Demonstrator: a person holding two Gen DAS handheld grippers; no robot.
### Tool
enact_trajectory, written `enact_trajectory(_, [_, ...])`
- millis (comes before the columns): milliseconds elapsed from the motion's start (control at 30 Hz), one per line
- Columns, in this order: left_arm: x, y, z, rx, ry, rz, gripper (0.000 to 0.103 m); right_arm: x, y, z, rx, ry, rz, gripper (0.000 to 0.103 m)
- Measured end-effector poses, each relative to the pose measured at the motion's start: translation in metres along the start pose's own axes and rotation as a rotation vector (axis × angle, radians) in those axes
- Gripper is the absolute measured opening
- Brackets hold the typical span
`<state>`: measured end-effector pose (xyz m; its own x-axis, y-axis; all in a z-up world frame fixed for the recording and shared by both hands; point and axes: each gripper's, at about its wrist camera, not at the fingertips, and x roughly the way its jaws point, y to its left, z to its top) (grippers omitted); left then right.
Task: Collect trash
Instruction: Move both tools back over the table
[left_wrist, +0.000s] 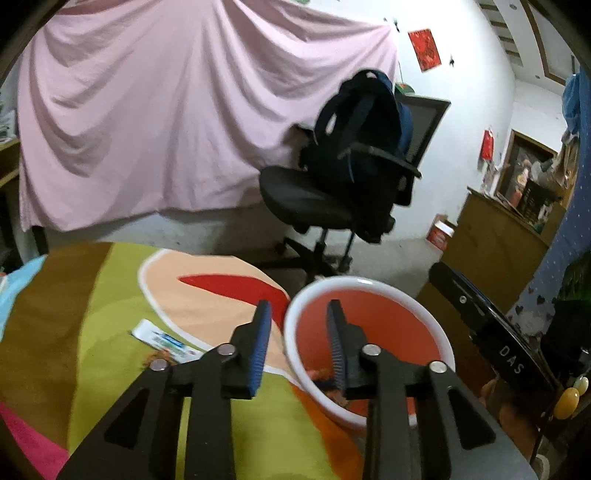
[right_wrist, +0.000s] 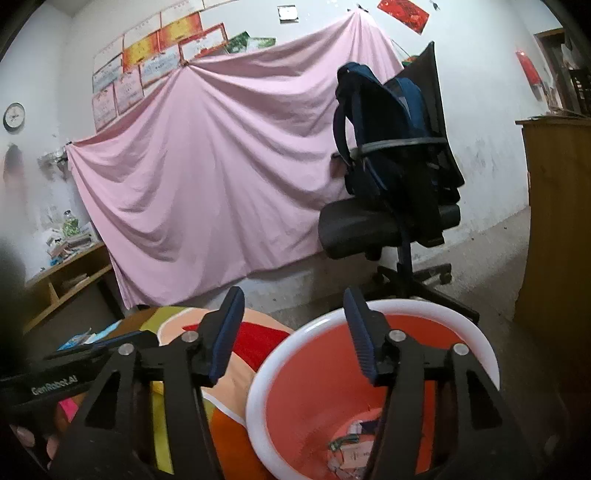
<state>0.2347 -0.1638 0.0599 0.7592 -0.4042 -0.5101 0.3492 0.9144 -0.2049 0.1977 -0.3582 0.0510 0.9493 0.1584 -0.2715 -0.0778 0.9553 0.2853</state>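
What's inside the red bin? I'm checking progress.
Crumpled wrappers and paper scraps lie at the bottom of the bin. The right hand-held gripper hides part of the pile.

Both your wrist views look forward low and close over the red basin (left_wrist: 369, 325) (right_wrist: 369, 369), sharing the office chair (left_wrist: 332, 206) (right_wrist: 391, 221) and the pink sheet (left_wrist: 166, 122) (right_wrist: 221, 177).

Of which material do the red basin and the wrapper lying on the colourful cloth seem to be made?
Red basin: probably moulded plastic, smooth, with a white rolled rim and an even, slightly glossy wall. Wrapper: probably thin printed plastic film or coated paper; it lies flat, white with blue print.
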Motion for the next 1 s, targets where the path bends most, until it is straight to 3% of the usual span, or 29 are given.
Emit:
enact_trajectory(133, [-0.019, 0.012, 0.001, -0.010, -0.049, 0.036, 0.029, -0.003, 0.011, 0.002, -0.005, -0.035, 0.026, 0.095])
enact_trajectory(200, [-0.029, 0.020, 0.002, -0.019, -0.077, 0.057, 0.041, -0.004, 0.019, 0.003, -0.012, -0.057, 0.044, 0.099])
enact_trajectory(367, [-0.054, 0.037, 0.001, -0.036, -0.155, 0.113, 0.050, -0.009, 0.038, 0.003, -0.046, -0.108, 0.072, 0.103])
enact_trajectory(467, [-0.069, 0.049, -0.002, -0.053, -0.207, 0.150, 0.069, -0.013, 0.051, 0.002, -0.072, -0.145, 0.084, 0.103])
enact_trajectory(533, [-0.080, 0.057, -0.005, -0.069, -0.243, 0.188, 0.092, -0.016, 0.058, 0.001, -0.089, -0.172, 0.089, 0.103])
enact_trajectory(700, [-0.101, 0.075, -0.017, -0.085, -0.342, 0.267, 0.101, -0.022, 0.075, -0.002, -0.132, -0.218, 0.099, 0.103])
enact_trajectory(1000, [-0.121, 0.100, -0.030, -0.093, -0.419, 0.315, 0.101, -0.025, 0.098, -0.008, -0.182, -0.259, 0.147, 0.103])
